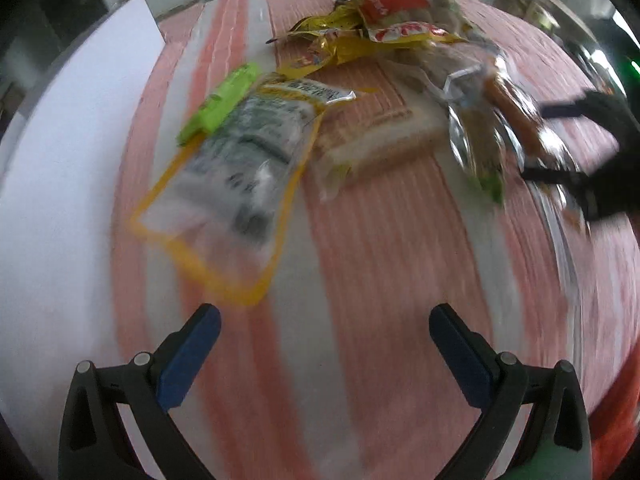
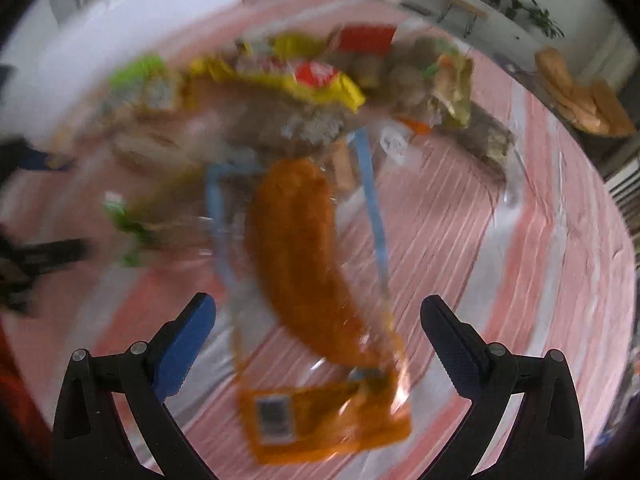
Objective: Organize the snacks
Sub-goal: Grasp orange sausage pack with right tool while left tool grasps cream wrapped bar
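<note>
Nearest the right gripper [image 2: 318, 340] lies an orange-sealed clear packet holding a long breaded cutlet [image 2: 304, 248]. The packet's printed orange end sits low between the spread blue fingers [image 2: 184, 344], which hold nothing. Its long axis runs almost straight away from the gripper, tilted slightly, so the jaws stand either side of its width rather than its length. A straight push forward and a close across the packet looks like the natural grab, and this hand is plainly the nearer one to it. Whether the packet touches either finger cannot be told through the blur.

The left gripper [image 1: 325, 344] is also spread wide and empty above the pink-and-white striped tablecloth [image 1: 380, 260]. Ahead and to its left lies a yellow-bordered clear pouch [image 1: 236, 176] of grey-white contents, its long axis slanting away to the right, its near corner just beyond the left finger. A bright green packet [image 1: 218, 104] rests against its far side.

Further on sits a wrapped sandwich [image 1: 380, 140], then a foil-edged sausage pack [image 1: 504, 120] near the other gripper, and farthest a heap of yellow and red wrappers [image 1: 360, 28].
</note>
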Demonstrator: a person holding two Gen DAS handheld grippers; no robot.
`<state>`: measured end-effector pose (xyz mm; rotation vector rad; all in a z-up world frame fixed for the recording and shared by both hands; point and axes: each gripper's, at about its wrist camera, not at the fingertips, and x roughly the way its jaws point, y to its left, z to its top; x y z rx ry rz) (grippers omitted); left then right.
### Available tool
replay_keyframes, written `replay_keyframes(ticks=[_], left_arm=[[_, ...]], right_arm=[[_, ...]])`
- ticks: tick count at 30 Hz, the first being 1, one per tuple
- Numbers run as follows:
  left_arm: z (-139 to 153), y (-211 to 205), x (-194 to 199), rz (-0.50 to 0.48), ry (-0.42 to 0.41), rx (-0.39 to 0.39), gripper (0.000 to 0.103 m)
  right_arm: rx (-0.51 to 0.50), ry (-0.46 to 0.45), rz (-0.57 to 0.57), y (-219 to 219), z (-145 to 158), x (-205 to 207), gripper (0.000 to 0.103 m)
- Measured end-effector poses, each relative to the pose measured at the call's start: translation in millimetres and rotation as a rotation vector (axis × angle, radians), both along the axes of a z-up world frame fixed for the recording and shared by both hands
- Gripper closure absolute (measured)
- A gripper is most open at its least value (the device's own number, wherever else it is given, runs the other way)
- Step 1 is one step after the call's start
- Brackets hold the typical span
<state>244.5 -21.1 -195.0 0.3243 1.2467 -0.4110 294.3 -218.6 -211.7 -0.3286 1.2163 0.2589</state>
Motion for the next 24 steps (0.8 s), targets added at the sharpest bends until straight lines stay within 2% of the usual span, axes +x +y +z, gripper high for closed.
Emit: replay_keyframes(ticks=[2,3,5,8,9,12,13,14,15,17,18,19,21,22,24], left_arm=[[16,6,-7,-0.064,-0.041,0.010,0.000],[23,6,-8,-0.091,-0.062,0.017,0.000],[36,0,-4,-0.148,-0.120,0.052,0.000],[46,-18,11,-0.220,-0.169,0.056,0.000],[46,-22,14,-0.238,-0.174,0.049,0.001],[36,-52,35,-0.293,-0.182,0.062,0.022],[29,-57,38,-0.293,-0.172,0.067,0.034],[20,-67,42,-0.315,-0.151,0.070,0.041],[15,-74,41,-0.330,-0.157,0.085,0.041],[11,-86,39,-0.371,-0.229,0.120,0.042],[10,-89,40,-0.378,-0.229,0.111,0.043],[10,-87,40,-0.368,-0.219,0.091,0.049],[13,-86,32,-0.375,-0.210,0.080,0.050],[14,-87,22,-0.417,-0.206,0.087,0.049],[18,-88,0,-0.524,-0.145,0.084,0.047]], right_arm=[[0.089,0.033,-0.047,-6,-3,10,0.002],[0.094,0.051,-0.071,-8,-5,12,0.009],[0.098,0.028,-0.068,-5,-1,6,0.023],[0.106,0.037,-0.116,-11,6,-10,0.052],[0.152,0.051,-0.145,-18,8,-17,0.055],[0.207,0.041,-0.218,-33,12,-42,0.056],[0.218,0.037,-0.238,-37,11,-50,0.056],[0.238,0.032,-0.263,-40,10,-60,0.056],[0.251,0.027,-0.277,-43,10,-68,0.056],[0.254,0.011,-0.284,-47,10,-82,0.055],[0.247,0.002,-0.284,-47,11,-86,0.055],[0.242,-0.006,-0.279,-45,11,-91,0.055],[0.235,-0.016,-0.278,-49,15,-107,0.054],[0.213,-0.023,-0.273,-47,15,-107,0.053],[0.177,-0.029,-0.260,-50,16,-100,0.051]])
